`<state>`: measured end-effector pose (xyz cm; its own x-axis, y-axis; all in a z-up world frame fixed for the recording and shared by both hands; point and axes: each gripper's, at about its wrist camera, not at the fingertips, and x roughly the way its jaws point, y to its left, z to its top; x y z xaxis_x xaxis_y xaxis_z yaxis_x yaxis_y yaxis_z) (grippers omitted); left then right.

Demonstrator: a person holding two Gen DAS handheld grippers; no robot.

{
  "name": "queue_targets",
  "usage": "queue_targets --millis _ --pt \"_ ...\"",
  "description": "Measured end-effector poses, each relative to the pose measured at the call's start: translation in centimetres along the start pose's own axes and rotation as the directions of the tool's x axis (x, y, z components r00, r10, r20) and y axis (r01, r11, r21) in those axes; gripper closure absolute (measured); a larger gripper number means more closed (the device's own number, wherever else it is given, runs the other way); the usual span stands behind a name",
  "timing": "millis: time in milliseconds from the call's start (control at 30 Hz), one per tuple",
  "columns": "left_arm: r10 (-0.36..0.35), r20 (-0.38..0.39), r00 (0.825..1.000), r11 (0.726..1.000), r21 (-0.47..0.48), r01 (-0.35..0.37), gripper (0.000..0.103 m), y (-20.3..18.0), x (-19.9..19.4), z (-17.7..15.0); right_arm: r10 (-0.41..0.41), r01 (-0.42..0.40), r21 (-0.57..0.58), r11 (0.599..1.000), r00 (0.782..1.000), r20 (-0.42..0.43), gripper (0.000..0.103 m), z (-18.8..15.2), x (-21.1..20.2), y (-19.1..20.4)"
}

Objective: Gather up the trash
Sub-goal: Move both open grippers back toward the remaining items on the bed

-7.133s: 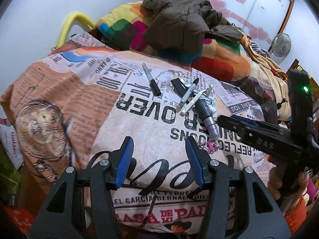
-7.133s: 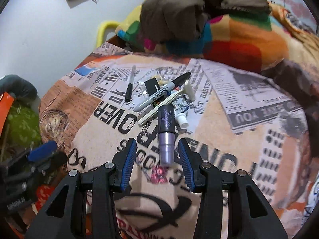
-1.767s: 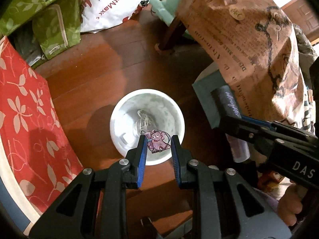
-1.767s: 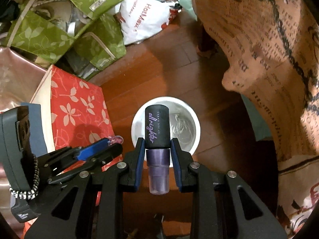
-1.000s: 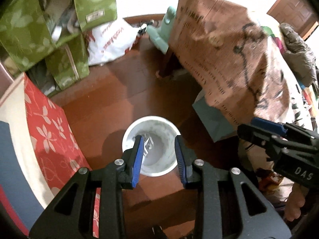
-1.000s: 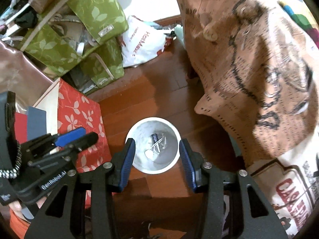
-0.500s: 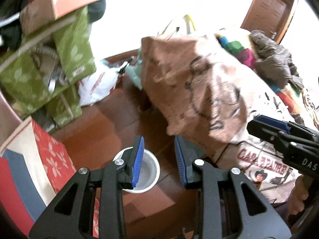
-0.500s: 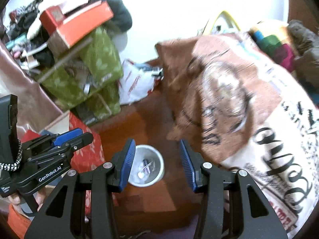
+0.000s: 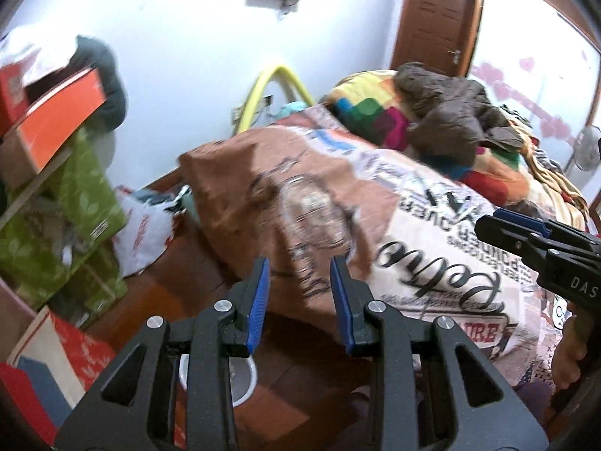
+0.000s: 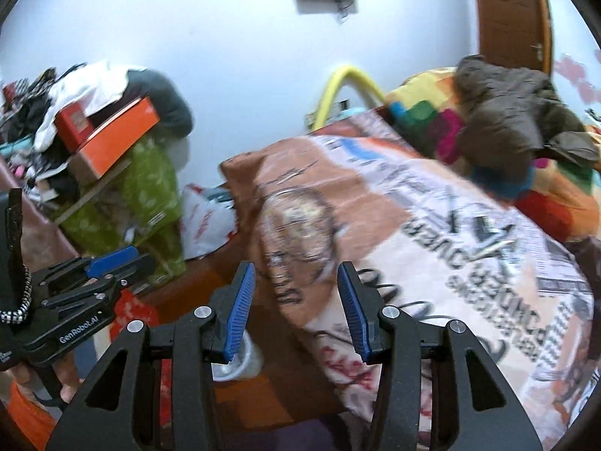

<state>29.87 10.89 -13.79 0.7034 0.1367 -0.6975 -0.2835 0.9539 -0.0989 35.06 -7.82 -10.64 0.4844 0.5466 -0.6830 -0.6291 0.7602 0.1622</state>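
Note:
My left gripper [image 9: 298, 282] is open and empty, held above the floor beside the bed. My right gripper [image 10: 295, 291] is open and empty too. The white trash cup [image 9: 240, 377] stands on the wooden floor, low in the left wrist view and partly hidden behind my left fingers. It also shows in the right wrist view [image 10: 244, 360] behind my right gripper's left finger. The newspaper-print bedspread [image 9: 413, 233] fills the right half of both views. Several pens lie far off on it [image 10: 496, 242], blurred.
Green leaf-print bags [image 9: 64, 218] and an orange box [image 9: 56, 120] are stacked at the left. A white plastic bag [image 9: 144, 229] lies on the floor by the bed corner. A red floral box [image 9: 71, 345] sits beside the cup. A brown jacket [image 9: 447, 112] lies on the colourful blanket.
Both grippers let go of their items into the white cup, then tilted up and away from it toward the bed. The cup has slid to the bottom of both views.

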Motion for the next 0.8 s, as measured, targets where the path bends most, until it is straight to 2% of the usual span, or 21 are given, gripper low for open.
queue_targets --millis 233,400,600,800 --pt "-0.082 0.006 0.997 0.994 0.072 0.081 0.07 -6.0 2.2 2.4 -0.122 0.12 0.074 0.99 0.992 0.029 0.061 -0.3 -2.0 -6.5" --pt "-0.144 -0.023 0.989 0.985 0.095 0.146 0.067 -9.6 4.6 3.5 -0.199 0.195 0.126 0.973 0.98 0.017 0.061 -0.9 -2.3 -10.9" --pt "-0.199 -0.077 0.977 0.97 0.126 0.208 0.067 -13.4 8.4 4.0 -0.276 0.279 0.184 0.942 0.96 -0.043 0.061 -2.3 -1.2 -16.5" --pt "-0.252 -0.162 0.954 0.949 0.153 0.276 0.067 -17.0 13.1 4.3 -0.285 0.306 0.23 0.924 0.951 -0.118 0.061 -3.9 1.3 -20.8"
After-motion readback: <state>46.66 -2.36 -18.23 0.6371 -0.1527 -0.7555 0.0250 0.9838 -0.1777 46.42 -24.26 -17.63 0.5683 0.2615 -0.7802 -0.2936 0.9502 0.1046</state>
